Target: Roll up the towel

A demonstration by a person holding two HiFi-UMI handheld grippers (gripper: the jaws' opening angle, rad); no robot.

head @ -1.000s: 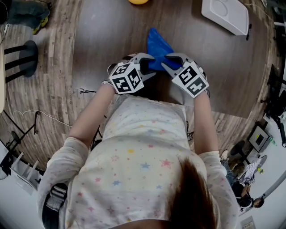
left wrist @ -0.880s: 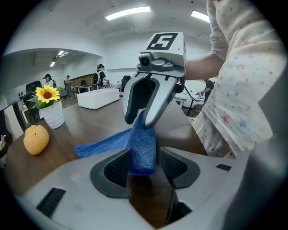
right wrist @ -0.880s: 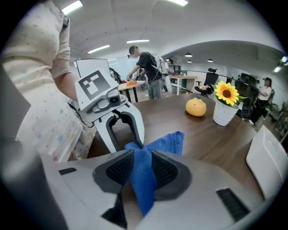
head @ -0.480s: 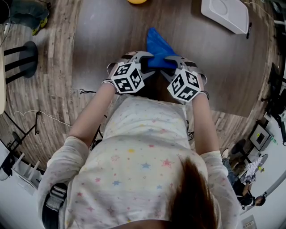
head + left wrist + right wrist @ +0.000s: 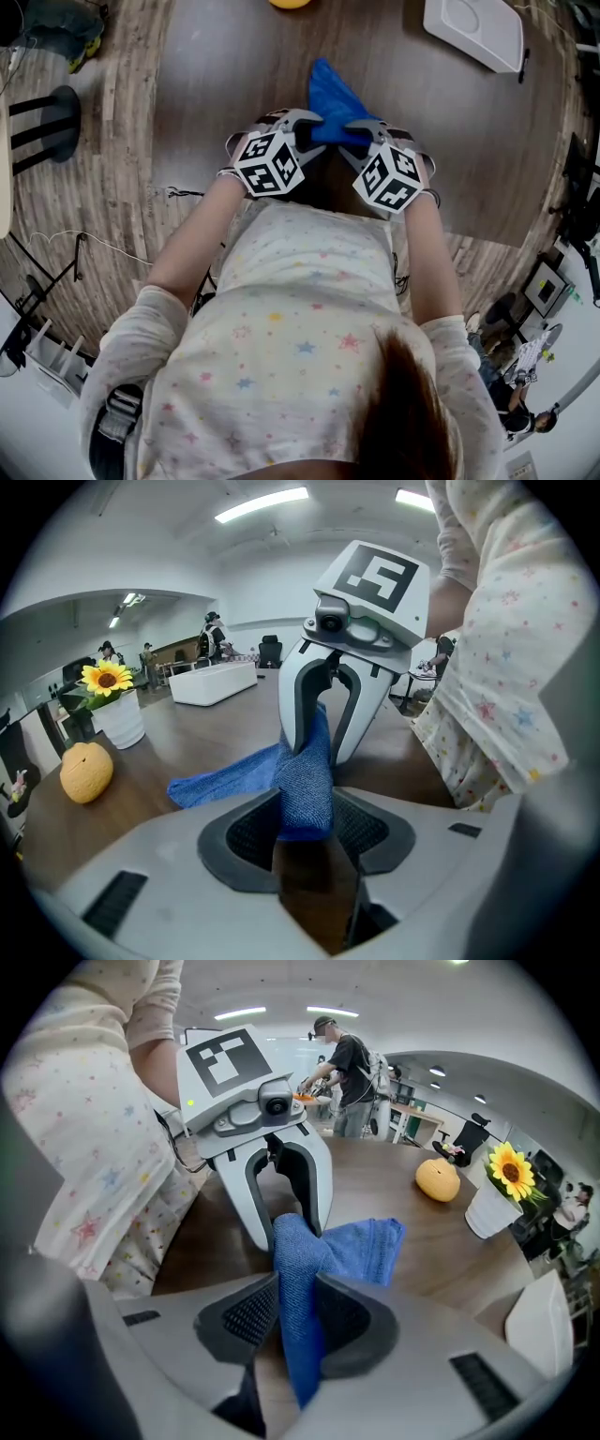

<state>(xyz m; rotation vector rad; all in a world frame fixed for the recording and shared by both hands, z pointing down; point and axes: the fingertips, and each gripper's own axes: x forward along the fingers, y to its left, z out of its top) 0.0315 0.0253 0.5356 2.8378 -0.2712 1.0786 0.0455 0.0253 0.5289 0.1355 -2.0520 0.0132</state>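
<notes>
1. Head view: both forearms reach forward from the torso, with the wrists close together above the near edge of the counter [image 5: 216,84]. The left hand-held gripper [image 5: 309,127] and the right hand-held gripper [image 5: 359,131] tip downward and angle in toward each other, almost nose to nose.
2. Markings: the cube [image 5: 272,161] on each hand-held gripper bears black-and-white square markers (one per visible face).
3. Left hand-held gripper view: the jaws stand at a moderate gap and have just been closing. A bunched end of the blue towel [image 5: 330,92] fills that gap, with a pad pressing on either side.
4. Right gripper view: the jaws are at a narrower gap, clamped on a gathered fold of the same towel. A tail of cloth hangs past the pads toward the camera.
5. Towel position: the near end is gathered and lifted between the two hand-held grippers. The rest lies on the dark counter beyond them, pointing away from the person.
6. Also on the counter, well apart from the towel, are an orange fruit [image 5: 86,772], a potted sunflower [image 5: 122,719] and a white tray [image 5: 473,30].
</notes>
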